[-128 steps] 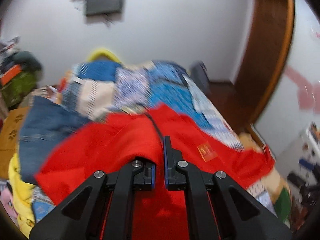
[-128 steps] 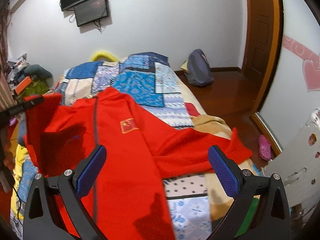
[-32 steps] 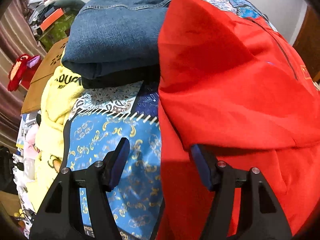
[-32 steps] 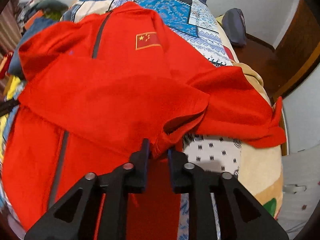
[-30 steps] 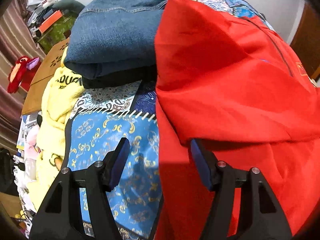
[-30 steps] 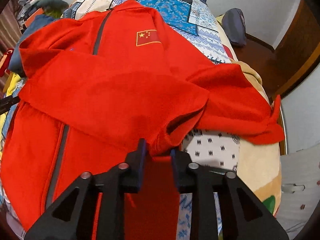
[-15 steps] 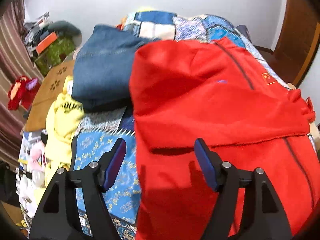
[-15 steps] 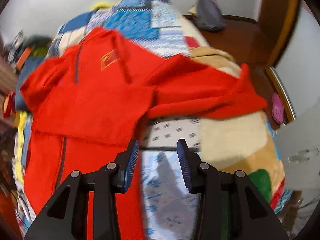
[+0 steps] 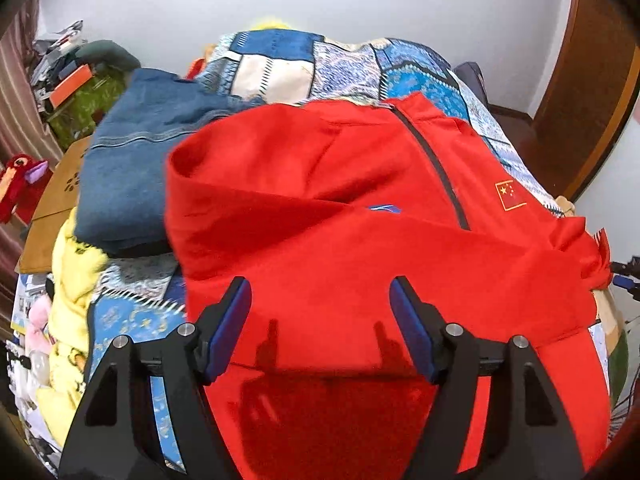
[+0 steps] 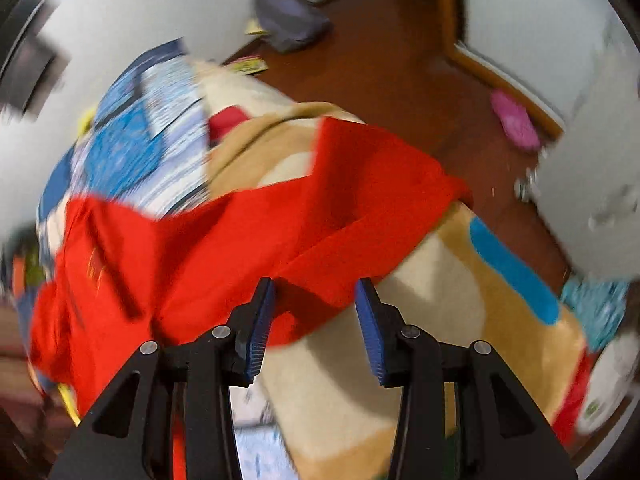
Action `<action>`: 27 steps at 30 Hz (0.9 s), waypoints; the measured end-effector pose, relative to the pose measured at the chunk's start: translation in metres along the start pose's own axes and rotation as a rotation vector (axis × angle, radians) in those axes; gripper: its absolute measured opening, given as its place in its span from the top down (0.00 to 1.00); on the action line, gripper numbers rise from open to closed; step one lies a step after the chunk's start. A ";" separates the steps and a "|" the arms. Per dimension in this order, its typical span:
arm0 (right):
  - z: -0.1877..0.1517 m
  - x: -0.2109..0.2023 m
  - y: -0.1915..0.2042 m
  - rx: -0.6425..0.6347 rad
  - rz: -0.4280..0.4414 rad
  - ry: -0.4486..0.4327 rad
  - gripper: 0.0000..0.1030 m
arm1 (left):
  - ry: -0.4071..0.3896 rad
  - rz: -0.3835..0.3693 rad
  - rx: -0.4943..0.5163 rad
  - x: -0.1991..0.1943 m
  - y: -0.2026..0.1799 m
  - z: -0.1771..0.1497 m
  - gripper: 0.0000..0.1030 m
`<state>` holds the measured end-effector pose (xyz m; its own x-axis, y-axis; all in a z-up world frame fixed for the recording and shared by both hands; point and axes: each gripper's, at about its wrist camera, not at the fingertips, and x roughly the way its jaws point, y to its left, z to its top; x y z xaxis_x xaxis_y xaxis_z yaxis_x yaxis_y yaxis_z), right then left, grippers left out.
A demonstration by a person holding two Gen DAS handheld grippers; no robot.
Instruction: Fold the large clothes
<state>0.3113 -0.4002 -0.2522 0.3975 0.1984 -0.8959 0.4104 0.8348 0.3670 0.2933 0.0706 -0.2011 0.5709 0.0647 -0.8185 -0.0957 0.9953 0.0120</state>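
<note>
Jacket: the red jacket (image 9: 360,208) lies front up on the bed (image 9: 280,60), zip along the middle, one sleeve (image 9: 400,272) laid across the chest.
Other sleeve: the second sleeve (image 10: 360,216) runs out sideways over the tan blanket (image 10: 440,300) toward the bed's edge, not yet folded in.
Left tongs: the left tongs (image 9: 320,312) are spread wide above the folded sleeve, with nothing between the pads.
Right tongs: the right tongs (image 10: 316,308) stand partly open, empty, with the lower edge of the loose sleeve just ahead of the tips; this view is blurred, so I cannot tell whether they touch the cloth.
Step in hand: likely going for the second sleeve.
Next move: close the right tongs on that sleeve near its free end, lift it clear of the blanket, and lay it across the chest over the first.
Nearby: folded jeans (image 9: 132,176) sit just beside the jacket's shoulder.
</note>
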 end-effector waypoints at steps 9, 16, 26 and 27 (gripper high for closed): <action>0.026 0.013 -0.025 0.207 0.052 -0.013 0.63 | 0.085 -0.037 0.059 0.040 -0.033 -0.015 0.31; 0.016 0.032 -0.011 0.070 -0.114 -0.089 0.42 | 0.132 -0.040 0.059 0.057 -0.041 -0.025 0.31; 0.022 0.004 -0.004 -0.041 -0.205 -0.213 0.94 | 0.131 -0.016 0.052 0.061 -0.042 -0.035 0.31; 0.023 -0.009 -0.001 -0.055 -0.198 -0.243 0.94 | 0.131 -0.014 0.048 0.061 -0.041 -0.035 0.30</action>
<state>0.3265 -0.4148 -0.2391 0.5017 -0.0932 -0.8600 0.4569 0.8727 0.1719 0.3041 0.0312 -0.2716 0.4601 0.0444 -0.8868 -0.0473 0.9986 0.0255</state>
